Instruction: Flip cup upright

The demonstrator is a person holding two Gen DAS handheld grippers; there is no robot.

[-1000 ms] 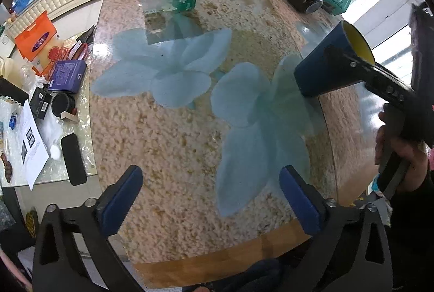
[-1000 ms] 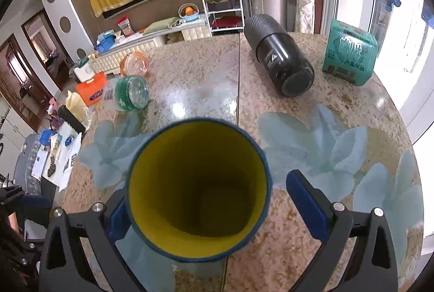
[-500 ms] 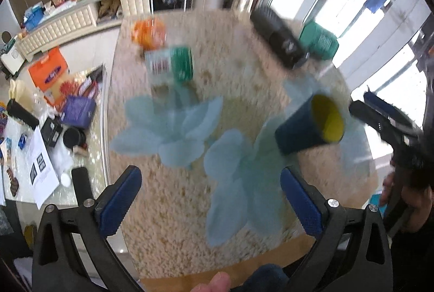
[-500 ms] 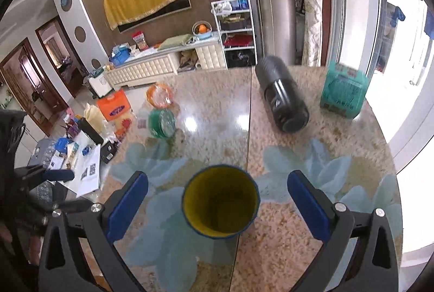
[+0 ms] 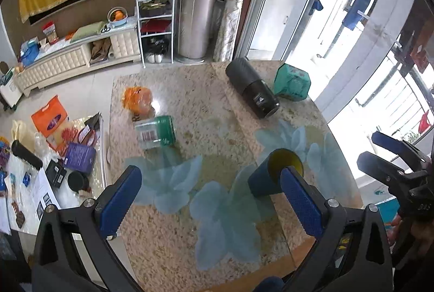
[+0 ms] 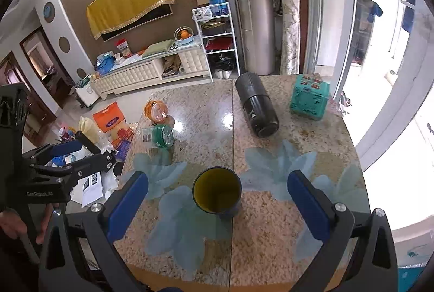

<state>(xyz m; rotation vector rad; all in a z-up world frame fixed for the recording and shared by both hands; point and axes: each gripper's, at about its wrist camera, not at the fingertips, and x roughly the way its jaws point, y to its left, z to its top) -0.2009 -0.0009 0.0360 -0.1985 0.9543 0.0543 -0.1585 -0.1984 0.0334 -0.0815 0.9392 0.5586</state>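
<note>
The blue cup with a yellow inside stands upright on the granite table, mouth up. It also shows in the left wrist view, partly behind my left finger. My right gripper is open and empty, raised well above and behind the cup. My left gripper is open and empty, held high over the table's near edge. The right gripper also shows at the right of the left wrist view.
A black flask lies on its side at the back. A teal tissue pack sits at the back right. A green-lidded jar and an orange jar lie at the left. A cluttered low table stands left.
My right gripper let go of the cup, which now stands on the table. Both grippers pulled up and back from the table.
</note>
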